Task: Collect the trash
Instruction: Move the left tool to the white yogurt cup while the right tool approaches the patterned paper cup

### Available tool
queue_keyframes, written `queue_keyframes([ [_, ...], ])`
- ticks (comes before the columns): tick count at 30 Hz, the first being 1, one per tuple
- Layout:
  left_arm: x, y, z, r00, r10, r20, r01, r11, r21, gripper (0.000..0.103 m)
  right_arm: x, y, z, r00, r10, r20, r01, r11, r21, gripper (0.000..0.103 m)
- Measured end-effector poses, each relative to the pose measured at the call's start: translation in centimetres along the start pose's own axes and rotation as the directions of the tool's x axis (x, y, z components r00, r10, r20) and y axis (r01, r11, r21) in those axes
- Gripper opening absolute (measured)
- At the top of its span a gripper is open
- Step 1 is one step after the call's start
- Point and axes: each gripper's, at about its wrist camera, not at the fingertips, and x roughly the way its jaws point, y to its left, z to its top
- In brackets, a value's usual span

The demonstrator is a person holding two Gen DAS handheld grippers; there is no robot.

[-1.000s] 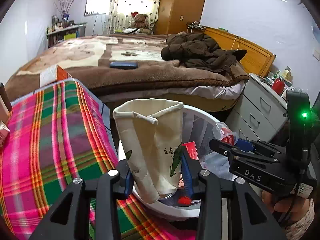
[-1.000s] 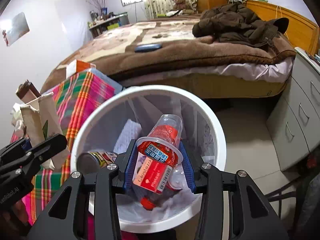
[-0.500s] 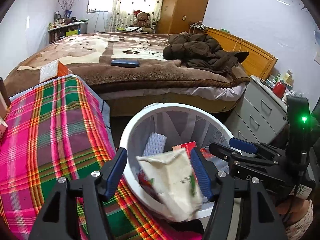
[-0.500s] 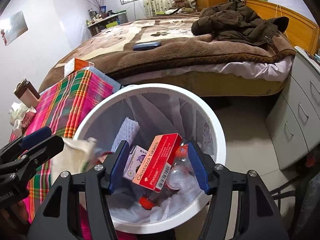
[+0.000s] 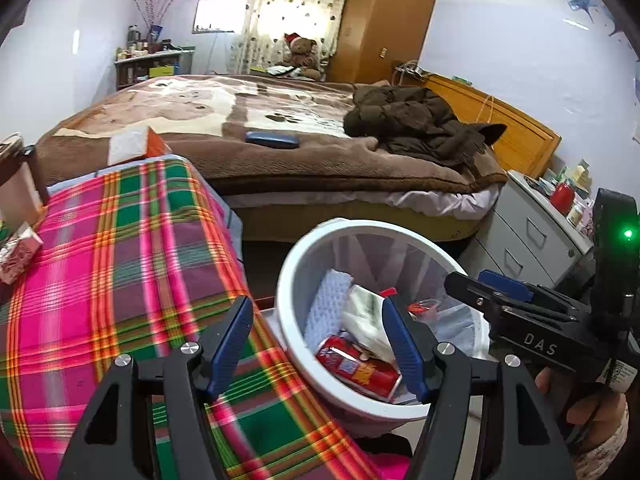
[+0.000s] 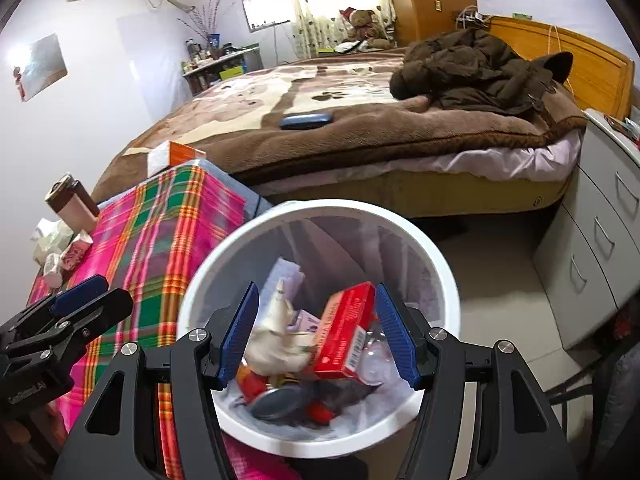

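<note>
A white trash bin (image 5: 288, 272) lined with a bag stands beside the plaid-covered table (image 5: 120, 248). It also shows in the right wrist view (image 6: 440, 256). Inside lie a crumpled cream paper bag (image 5: 366, 320) (image 6: 272, 332), a red box (image 6: 344, 332), a red can (image 5: 356, 368) and a clear plastic cup (image 6: 372, 360). My left gripper (image 5: 318, 344) is open and empty above the bin's near rim. My right gripper (image 6: 318, 332) is open and empty over the bin's middle.
Small packets (image 6: 64, 256) and a brown carton (image 6: 72, 200) sit at the table's far left. A bed (image 5: 280, 136) with a brown jacket (image 5: 416, 124) lies behind. Grey drawers (image 6: 600, 240) stand right of the bin.
Both grippers opened. The paper bag left my left gripper and the red cup left my right gripper; both fell into the bin. My left gripper drew back toward the table.
</note>
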Motion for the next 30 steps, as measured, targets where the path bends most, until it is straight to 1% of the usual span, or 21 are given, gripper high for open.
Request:
queue_keyframes([
  [3,-0.8,0.9,-0.1,1.000,0.014,0.008,-0.014,1.000,-0.009,0.069,0.0,1.1,0.0,1.000,0.014,0.010,-0.014,1.000,-0.012,0.062],
  [10,-2.7,3.3,-0.5,0.996,0.072,0.043,-0.070,0.997,-0.037,0.070,0.1,3.4,0.0,0.998,0.055,0.030,-0.054,0.998,-0.031,0.062],
  [13,-3.5,4.3,-0.7,0.990,0.119,0.069,-0.117,0.993,-0.034,0.070,0.3,4.8,0.1,0.996,0.082,0.038,-0.081,0.996,-0.045,0.062],
  [16,-4.2,5.9,-0.7,0.989,0.129,0.074,-0.125,0.990,-0.058,0.071,0.5,6.1,0.2,0.994,0.103,0.043,-0.100,0.993,-0.063,0.062],
  [19,-4.7,7.6,-0.8,0.985,0.154,0.078,-0.148,0.986,-0.081,0.071,1.0,7.7,0.4,0.991,0.128,0.047,-0.124,0.989,-0.078,0.062],
  [22,-5.4,9.1,-1.0,0.976,0.195,0.092,-0.187,0.978,-0.092,0.072,1.6,9.3,0.6,0.987,0.153,0.049,-0.148,0.985,-0.092,0.062],
  [25,-6.1,11.2,-1.0,0.970,0.221,0.099,-0.209,0.970,-0.123,0.072,2.2,11.0,0.8,0.983,0.178,0.040,-0.173,0.979,-0.110,0.062],
  [30,-7.1,14.8,-1.2,0.954,0.282,0.096,-0.262,0.947,-0.185,0.073,3.4,13.8,1.1,0.978,0.210,0.020,-0.205,0.969,-0.138,0.062],
])
